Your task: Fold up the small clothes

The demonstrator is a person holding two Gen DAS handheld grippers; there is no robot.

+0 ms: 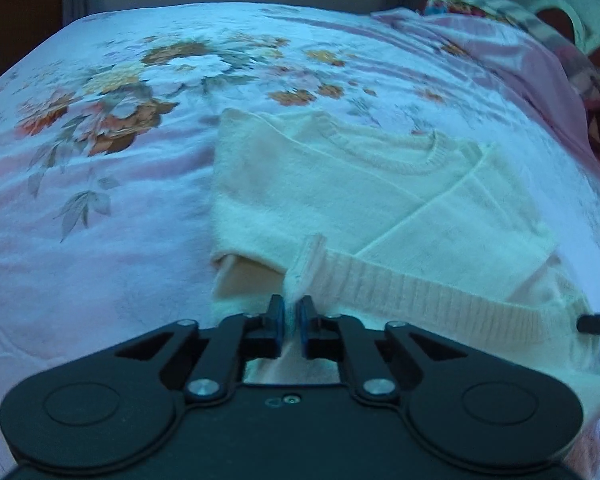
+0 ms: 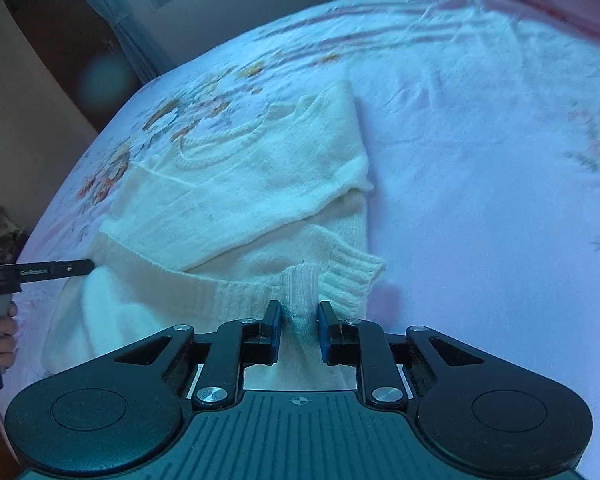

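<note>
1. One cream sweater (image 1: 340,192) lies on the bed (image 1: 120,200), neck ribbing toward the far side, both sleeves folded in across the body.
2. There are two grippers, one at each end of the ribbed hem (image 1: 420,292), which is lifted off the blanket.
3. The left gripper (image 1: 291,310) has its jaws nearly together, pinching a bunch of hem between its blue pads (image 1: 278,320) (the fabric fills the narrow gap).
4. The right gripper (image 2: 299,322) is partly closed, with a wider gap than the left; a fold of hem sits between its two pads (image 2: 276,328), and both appear to touch it.
5. In the right wrist view, one hand (image 2: 0,336) grips the left gripper's handle at the left edge, with its tip against the hem.
6. One sleeve cuff (image 2: 352,276) lies just beside the right gripper's grasped fold.
7. The bed carries one floral blanket; a patterned pillow (image 1: 520,16) rests at its far corner.
</note>
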